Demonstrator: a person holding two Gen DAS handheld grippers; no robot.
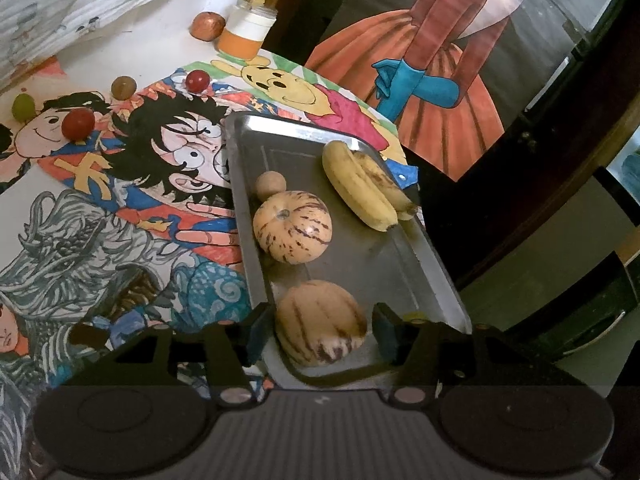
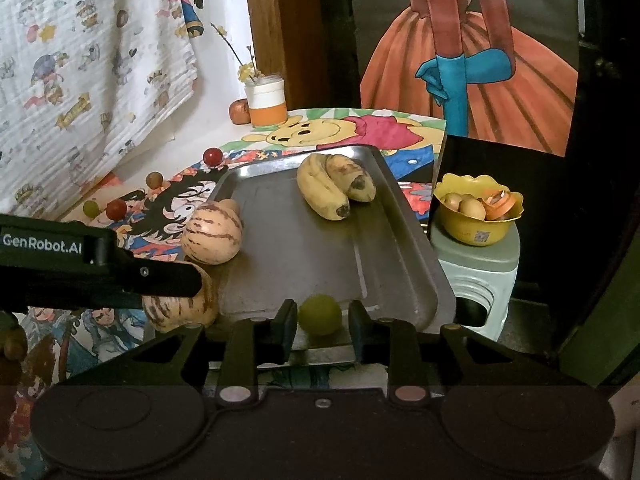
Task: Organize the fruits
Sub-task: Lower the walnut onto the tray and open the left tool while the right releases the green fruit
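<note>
The tray's (image 2: 404, 240) middle lies bare between the bananas (image 2: 332, 188) and two striped melons (image 1: 294, 226) (one sits between the left tool's (image 1: 320, 330) fingers), leaving passage there.

I see a dim room: a white cartoon-print cloth (image 2: 92, 60) hangs at left, a wooden post (image 2: 276, 32) stands behind the table, a large painted dress poster (image 2: 480, 80) leans against dark furniture, and a pale plastic stool (image 2: 480, 280) stands at right.

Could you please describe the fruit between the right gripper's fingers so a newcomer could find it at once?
Find the metal tray on the cartoon-covered table. At its near edge, between the right gripper fingers, is a small round green fruit; the tray's bananas and striped melons are far bigger.
</note>
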